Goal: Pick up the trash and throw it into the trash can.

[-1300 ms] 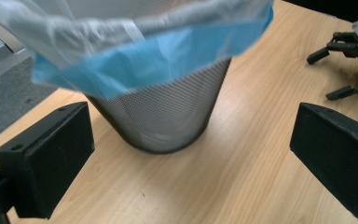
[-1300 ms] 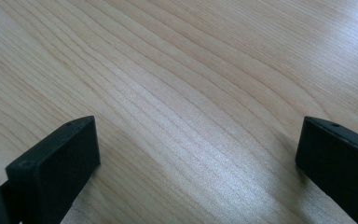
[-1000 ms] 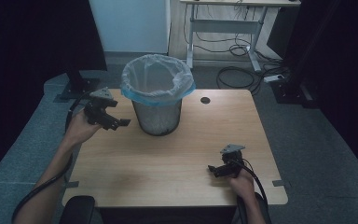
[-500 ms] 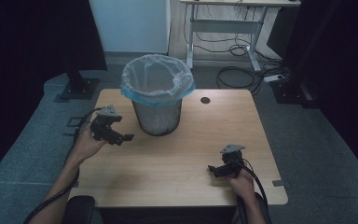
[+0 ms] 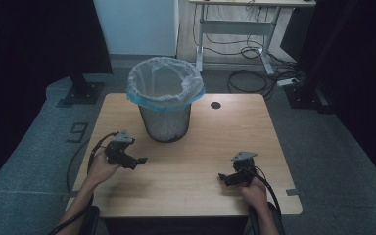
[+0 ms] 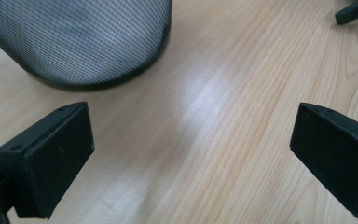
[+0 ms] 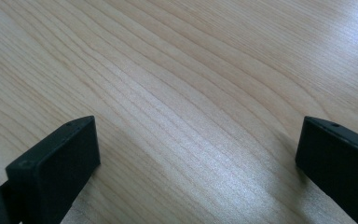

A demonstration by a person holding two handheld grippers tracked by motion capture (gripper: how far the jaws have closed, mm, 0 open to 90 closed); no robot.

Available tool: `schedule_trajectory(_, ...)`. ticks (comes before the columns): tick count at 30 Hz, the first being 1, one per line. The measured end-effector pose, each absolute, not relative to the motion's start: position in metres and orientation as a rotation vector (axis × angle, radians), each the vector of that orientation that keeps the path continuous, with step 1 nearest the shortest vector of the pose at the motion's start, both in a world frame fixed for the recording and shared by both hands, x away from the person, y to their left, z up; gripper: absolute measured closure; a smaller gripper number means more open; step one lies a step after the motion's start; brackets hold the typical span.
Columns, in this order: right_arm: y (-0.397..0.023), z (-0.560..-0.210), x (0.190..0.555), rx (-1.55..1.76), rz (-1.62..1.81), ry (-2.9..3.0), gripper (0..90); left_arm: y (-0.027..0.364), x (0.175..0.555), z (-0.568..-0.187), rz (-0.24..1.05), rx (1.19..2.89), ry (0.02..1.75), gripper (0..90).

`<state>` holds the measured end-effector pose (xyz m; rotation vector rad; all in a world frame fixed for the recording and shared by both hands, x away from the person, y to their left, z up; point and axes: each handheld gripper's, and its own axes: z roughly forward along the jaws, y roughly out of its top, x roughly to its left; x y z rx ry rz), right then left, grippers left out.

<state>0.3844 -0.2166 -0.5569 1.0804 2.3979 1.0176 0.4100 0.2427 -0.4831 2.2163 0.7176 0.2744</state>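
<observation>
Flanking one mesh bin [image 5: 165, 100]: two gaping tongs, left tongs [image 5: 136, 160], right tongs [image 5: 223, 178].

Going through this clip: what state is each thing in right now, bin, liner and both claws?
Mesh bin: upright on the table.
Bin liner: fitted, folded over the rim.
Left claw: open, holding nothing, beside the bin.
Right claw: open, holding nothing, low over bare wood.

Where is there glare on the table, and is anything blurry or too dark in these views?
High view: the wooden table is evenly lit and the room around it falls into near black. Left gripper view: a pale sheen crosses the wood beside the mesh waste bin, whose weave is sharp, while the near jaws look soft. Right gripper view: a broad bright streak runs across the grain, and the jaws are dark and featureless.
</observation>
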Motion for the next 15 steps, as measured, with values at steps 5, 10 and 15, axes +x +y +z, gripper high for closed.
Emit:
schedule_trajectory(5,-0.217,-0.557,0.384,1.079,1.018,2.398,0.0,0.24,0.406,-0.506,0.266,2.234,0.735,0.0)
schedule_trajectory(10,-0.217,-0.557,0.384,1.078,1.018,2.397,0.0,0.238,0.402,-0.53,0.261,2.257,0.762,0.0)
schedule_trajectory(15,-0.217,-0.557,0.384,1.078,1.018,2.397,0.0,0.235,0.399,-0.542,0.279,2.3,0.761,0.0)
